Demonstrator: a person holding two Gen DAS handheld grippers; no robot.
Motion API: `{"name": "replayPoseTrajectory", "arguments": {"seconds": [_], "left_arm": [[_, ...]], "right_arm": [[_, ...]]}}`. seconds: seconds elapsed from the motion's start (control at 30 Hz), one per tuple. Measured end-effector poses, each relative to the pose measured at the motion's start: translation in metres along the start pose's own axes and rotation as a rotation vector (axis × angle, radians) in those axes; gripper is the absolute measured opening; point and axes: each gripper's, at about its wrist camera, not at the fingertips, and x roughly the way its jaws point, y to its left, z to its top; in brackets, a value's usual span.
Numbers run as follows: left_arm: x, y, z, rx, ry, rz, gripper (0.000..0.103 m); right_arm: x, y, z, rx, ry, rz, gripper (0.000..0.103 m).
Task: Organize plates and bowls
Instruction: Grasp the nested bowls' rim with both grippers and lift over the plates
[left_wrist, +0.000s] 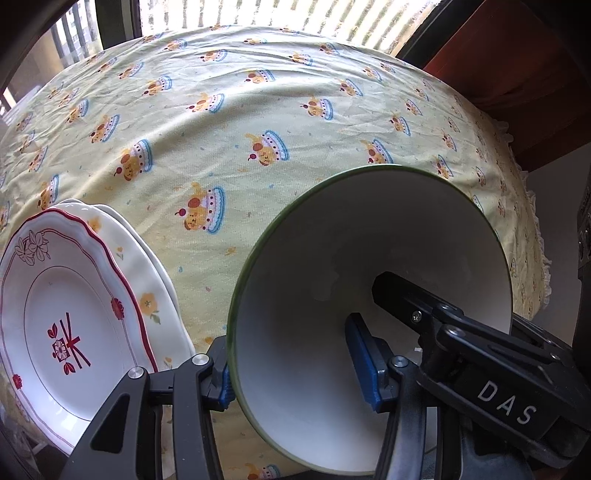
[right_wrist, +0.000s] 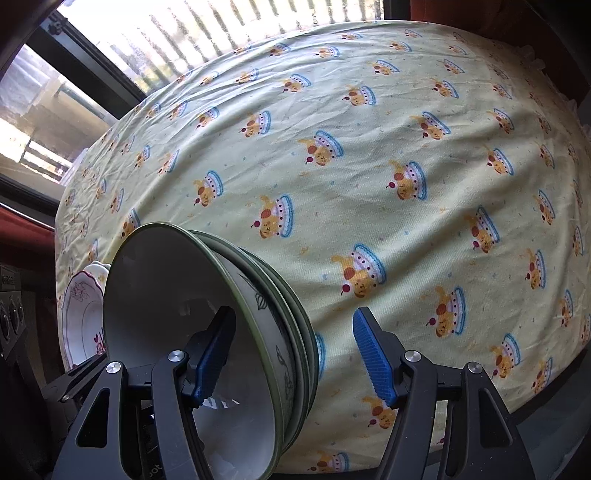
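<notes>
A stack of white bowls with green rims (right_wrist: 184, 317) stands near the table's front edge; the top bowl (left_wrist: 369, 288) fills the left wrist view. My left gripper (left_wrist: 295, 365) is open with its jaws astride the bowl's near rim, one finger outside and one inside. My right gripper (right_wrist: 291, 354) is open, its left finger (right_wrist: 210, 354) inside the top bowl and its right finger (right_wrist: 373, 358) outside the stack; it also shows in the left wrist view (left_wrist: 406, 295). A stack of white plates (left_wrist: 74, 325), the top one red-trimmed, lies left of the bowls.
The table is covered with a pale yellow cloth (left_wrist: 258, 118) printed with cakes and dogs. A window with blinds (left_wrist: 295, 14) runs along the far side. A dark wooden piece (left_wrist: 517, 55) stands at the back right.
</notes>
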Motion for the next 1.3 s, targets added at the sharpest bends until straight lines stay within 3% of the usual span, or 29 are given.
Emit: {"name": "replayPoseTrajectory", "arguments": {"seconds": [0.07, 0.23, 0.6, 0.9, 1.3], "left_arm": [[-0.001, -0.002, 0.000, -0.006, 0.001, 0.025, 0.053], [-0.002, -0.008, 0.000, -0.014, 0.001, 0.074, 0.053], [-0.004, -0.016, -0.006, -0.069, 0.024, 0.087, 0.052], [-0.031, -0.036, -0.010, -0.098, -0.040, 0.092, 0.052], [-0.068, -0.012, -0.030, -0.160, -0.120, 0.117, 0.052]], "right_arm": [[0.003, 0.001, 0.001, -0.005, 0.007, 0.027, 0.067], [0.005, 0.005, 0.004, -0.047, 0.029, 0.081, 0.044], [0.001, 0.005, 0.003, -0.104, 0.056, 0.049, 0.044], [-0.029, -0.002, 0.006, -0.149, 0.021, 0.057, 0.044], [-0.056, 0.028, -0.003, -0.218, -0.025, 0.092, 0.044]]}}
